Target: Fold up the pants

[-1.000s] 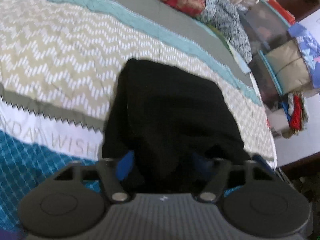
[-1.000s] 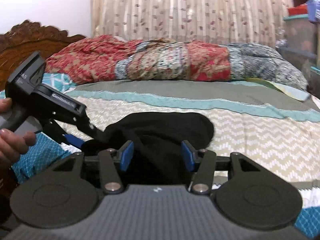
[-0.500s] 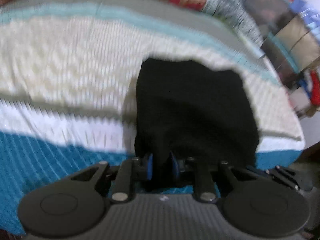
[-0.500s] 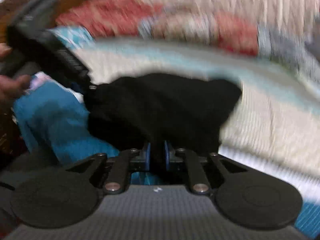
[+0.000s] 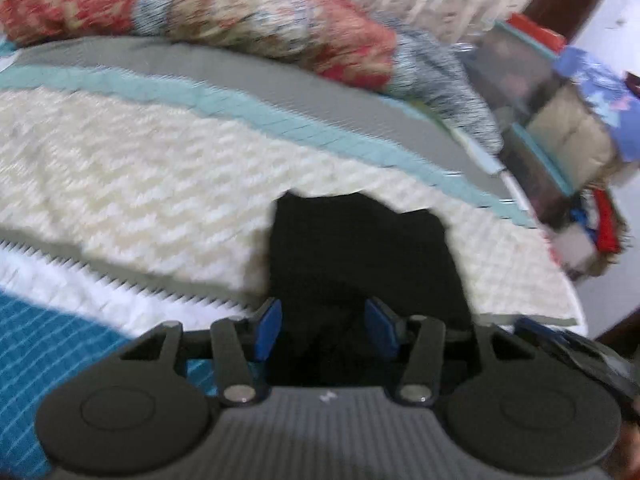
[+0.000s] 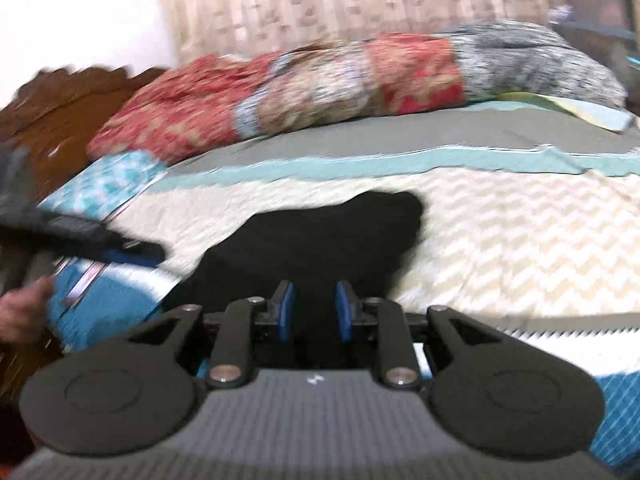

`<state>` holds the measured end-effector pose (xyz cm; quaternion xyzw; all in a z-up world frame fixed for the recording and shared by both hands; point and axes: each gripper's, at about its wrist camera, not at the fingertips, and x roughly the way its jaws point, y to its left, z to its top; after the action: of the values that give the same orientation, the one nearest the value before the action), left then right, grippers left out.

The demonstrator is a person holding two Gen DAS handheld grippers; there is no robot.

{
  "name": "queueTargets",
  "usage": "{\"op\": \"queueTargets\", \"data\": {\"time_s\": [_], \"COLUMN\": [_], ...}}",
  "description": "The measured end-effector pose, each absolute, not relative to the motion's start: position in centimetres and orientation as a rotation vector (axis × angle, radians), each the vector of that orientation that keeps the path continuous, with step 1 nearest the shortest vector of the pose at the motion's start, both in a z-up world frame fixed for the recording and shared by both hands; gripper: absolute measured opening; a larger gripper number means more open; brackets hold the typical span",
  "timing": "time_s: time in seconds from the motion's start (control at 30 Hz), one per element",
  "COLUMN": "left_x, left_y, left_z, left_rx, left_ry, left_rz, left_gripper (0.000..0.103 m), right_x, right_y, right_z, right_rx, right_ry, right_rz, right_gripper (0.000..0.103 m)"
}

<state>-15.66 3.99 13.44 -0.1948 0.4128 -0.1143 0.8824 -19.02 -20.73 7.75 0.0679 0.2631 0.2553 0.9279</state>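
**Folded black pants on the bed, both tools parted at the near edge**

The bed (image 5: 120,184) fills both views, its cover banded in grey, teal, cream zigzag, white and, nearest the cameras, blue check. Along its far side lies a rolled quilt (image 6: 320,84) in red, floral and grey-speckled patches, backed by a patterned curtain (image 6: 320,4); a carved wooden headboard (image 6: 68,108) stands at the left of the right wrist view. Beyond the bed's right edge, in the left wrist view, is a stack of storage boxes and cloth (image 5: 560,136) (detail blurred).

The pants (image 5: 360,256), a compact black bundle, lie on the cream zigzag band and reach toward the near edge of the bed. In the right wrist view the same pants (image 6: 320,248) taper to a rounded end pointing away from the camera.

The left tool (image 5: 326,328) is released: its blue pads (image 5: 269,330) stand well apart with black cloth lying between them, not pinched. The right tool (image 6: 315,312) is also parted, more narrowly, its pads (image 6: 287,312) on either side of the cloth's near edge with a visible gap (contact cannot be judged). At the left of the right wrist view, the left tool (image 6: 116,251) appears from the side, blurred, beside the pants, with the person's left hand (image 6: 22,308) below it.
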Motion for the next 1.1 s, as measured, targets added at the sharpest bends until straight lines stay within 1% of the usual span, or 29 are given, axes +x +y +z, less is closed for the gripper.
{"op": "queueTargets", "data": {"time_s": [0.03, 0.07, 0.13, 0.27, 0.3, 0.33, 0.37, 0.4, 0.5, 0.53, 0.67, 0.73, 0.8, 0.83, 0.9, 0.93, 0.97, 1.07, 1.1], "left_x": [-15.3, -15.0, -14.5, -13.3, -13.2, -13.0, -13.0, -13.1, -12.8, -12.5, -11.7, -11.7, -11.5, -11.5, -11.4, -11.4, -11.5, -11.8, -11.9], "left_y": [3.0, 2.0, -0.4, -3.3, -3.5, -3.6, -3.6, -3.4, -3.2, -3.2, -3.3, -3.5, -3.6, -3.7, -3.8, -3.8, -3.7, -3.3, -3.2], "left_z": [13.7, 13.7, 13.2, 10.4, 9.7, 9.0, 8.8, 8.8, 8.6, 8.4, 7.7, 7.7, 7.7, 7.8, 8.0, 8.2, 8.6, 9.2, 9.4], "left_rx": [-0.384, -0.354, -0.269, -0.171, -0.167, -0.166, -0.173, -0.181, -0.201, -0.204, -0.214, -0.209, -0.204, -0.201, -0.197, -0.199, -0.203, -0.223, -0.225], "left_ry": [0.854, 0.850, 0.844, 0.914, 0.932, 0.947, 0.947, 0.946, 0.964, 0.974, 0.983, 0.985, 0.996, 1.002, 1.012, 1.015, 1.016, 1.007, 1.005], "left_rz": [-0.268, -0.293, -0.337, -0.342, -0.332, -0.320, -0.317, -0.314, -0.304, -0.298, -0.285, -0.284, -0.279, -0.279, -0.275, -0.270, -0.264, -0.247, -0.243], "left_gripper": [0.047, 0.047, 0.047, 0.047, 0.047, 0.047, 0.047, 0.048, 0.048, 0.048, 0.048, 0.048, 0.048, 0.048, 0.049, 0.049, 0.051, 0.059, 0.059], "right_x": [-17.7, -16.2, -12.7, -6.9, -5.8, -5.1, -5.2, -4.7, -4.3, -3.6, -0.7, -0.6, -0.7, -0.9, -1.7, -2.2, -3.0, -6.0, -7.3], "right_y": [-20.8, -21.0, -21.4, -21.2, -20.9, -20.5, -20.3, -19.9, -18.4, -18.0, -16.8, -17.7, -18.7, -18.9, -19.9, -20.7, -21.5, -23.6, -23.9], "right_z": [7.8, 7.8, 7.2, 5.1, 4.4, 3.7, 3.4, 3.6, 5.6, 5.7, 3.0, 1.7, 1.6, 1.8, 2.6, 3.0, 3.5, 4.7, 4.9], "right_rx": [0.149, 0.172, 0.247, 0.387, 0.401, 0.410, 0.430, 0.436, 0.331, 0.323, 0.239, 0.295, 0.344, 0.351, 0.384, 0.419, 0.461, 0.544, 0.552], "right_ry": [0.540, 0.537, 0.560, 0.692, 0.726, 0.751, 0.752, 0.741, 0.649, 0.654, 0.702, 0.742, 0.747, 0.748, 0.735, 0.727, 0.713, 0.662, 0.647], "right_rz": [0.486, 0.461, 0.423, 0.404, 0.403, 0.405, 0.422, 0.424, 0.415, 0.414, 0.347, 0.322, 0.328, 0.332, 0.332, 0.315, 0.292, 0.318, 0.335], "right_gripper": [0.039, 0.051, 0.061, 0.060, 0.059, 0.038, 0.010, 0.010, 0.009, 0.009, 0.009, 0.009, 0.010, 0.012, 0.024, 0.043, 0.050, 0.050, 0.050]}}
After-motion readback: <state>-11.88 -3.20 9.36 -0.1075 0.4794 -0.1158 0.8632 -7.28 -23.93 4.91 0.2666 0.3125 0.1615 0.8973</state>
